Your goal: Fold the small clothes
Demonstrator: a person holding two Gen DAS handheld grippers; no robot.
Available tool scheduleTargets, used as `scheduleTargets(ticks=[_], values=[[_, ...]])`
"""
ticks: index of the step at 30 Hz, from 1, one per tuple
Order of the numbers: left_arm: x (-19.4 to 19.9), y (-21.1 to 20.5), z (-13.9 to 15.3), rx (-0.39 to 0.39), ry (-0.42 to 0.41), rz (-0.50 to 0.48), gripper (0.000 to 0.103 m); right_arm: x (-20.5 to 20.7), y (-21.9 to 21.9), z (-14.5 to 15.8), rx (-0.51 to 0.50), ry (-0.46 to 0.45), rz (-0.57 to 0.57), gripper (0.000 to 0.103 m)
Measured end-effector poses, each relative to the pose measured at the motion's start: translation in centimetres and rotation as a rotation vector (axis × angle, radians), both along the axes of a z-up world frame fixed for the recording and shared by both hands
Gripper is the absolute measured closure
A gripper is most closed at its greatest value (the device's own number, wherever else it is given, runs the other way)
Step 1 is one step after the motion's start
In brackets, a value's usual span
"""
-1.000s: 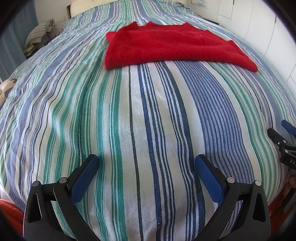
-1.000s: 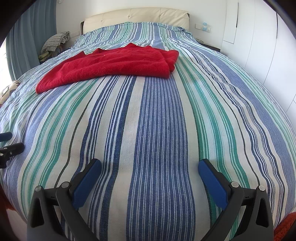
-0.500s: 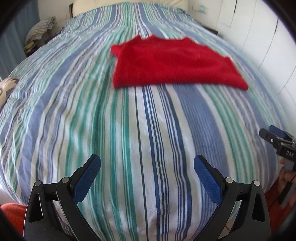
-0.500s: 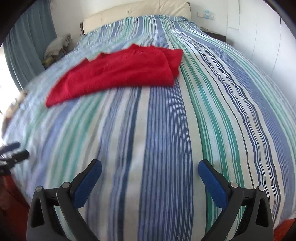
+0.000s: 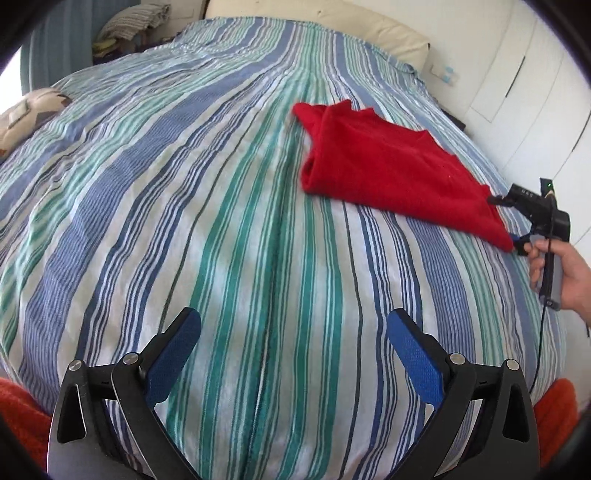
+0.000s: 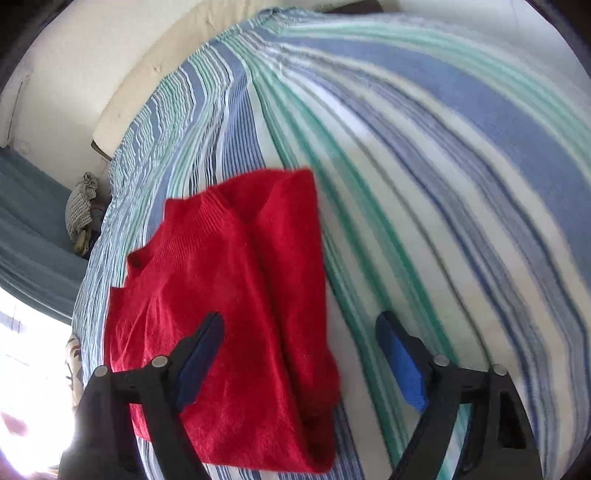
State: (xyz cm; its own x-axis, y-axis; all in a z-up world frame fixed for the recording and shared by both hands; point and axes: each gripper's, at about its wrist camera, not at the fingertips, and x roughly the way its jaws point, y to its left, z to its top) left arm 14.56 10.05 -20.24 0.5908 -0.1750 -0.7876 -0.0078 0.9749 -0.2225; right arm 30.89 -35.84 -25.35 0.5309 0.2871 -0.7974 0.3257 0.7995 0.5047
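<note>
Red knit garment (image 6: 229, 314) lies part-folded on the striped bedspread (image 5: 221, 221), lower left of the right wrist view. Likely soft, light, limp; best pinched at a corner. Right gripper (image 6: 299, 358) spread over its near edge; left gripper (image 5: 293, 354) spread, empty.

We are looking at a home bedroom. A large bed is filling both views, and a bedspread (image 5: 221, 192) striped in blue, green and white is covering it. A cream padded headboard (image 5: 332, 22) is standing against a white wall behind the bed. White wardrobe doors (image 5: 524, 74) are running along one side. A blue curtain (image 6: 26, 229) is hanging by a bright window on the other side, with folded checked cloth (image 6: 79, 206) piled near it.
</note>
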Motion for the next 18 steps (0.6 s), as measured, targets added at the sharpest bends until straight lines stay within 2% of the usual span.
scheduleTargets(ticks=[2,3,5,7,10,12,15,18], values=[[0.4,0.3,0.1,0.004,-0.003,0.014,0.002,0.5,1.2,0.0,-0.005,-0.018,0.044,0.076],[0.6,0.6,0.0,-0.008,0.002,0.022,0.002,0.5,1.7,0.3,0.002,-0.017,0.051,0.091],[0.8,1.0,-0.2,-0.05,0.013,0.033,0.002,0.5,2.8,2.4,-0.004,-0.061,0.059,0.091],[0.9,1.2,-0.1,-0.073,0.013,0.035,0.002,0.4,5.0,6.0,0.001,-0.138,0.116,0.092],[0.9,1.2,0.1,-0.075,0.004,0.026,0.002,1.7,10.6,10.9,0.01,-0.222,0.26,0.091],[1.0,1.3,0.2,-0.079,0.001,0.023,0.002,3.0,15.3,12.6,0.016,-0.239,0.361,0.091],[0.9,1.9,0.2,-0.085,0.002,0.039,0.002,5.0,22.5,12.5,0.0,-0.241,0.479,0.092],[0.6,2.7,0.2,-0.091,0.004,0.061,0.002,6.7,28.1,9.3,-0.019,-0.178,0.522,0.09]])
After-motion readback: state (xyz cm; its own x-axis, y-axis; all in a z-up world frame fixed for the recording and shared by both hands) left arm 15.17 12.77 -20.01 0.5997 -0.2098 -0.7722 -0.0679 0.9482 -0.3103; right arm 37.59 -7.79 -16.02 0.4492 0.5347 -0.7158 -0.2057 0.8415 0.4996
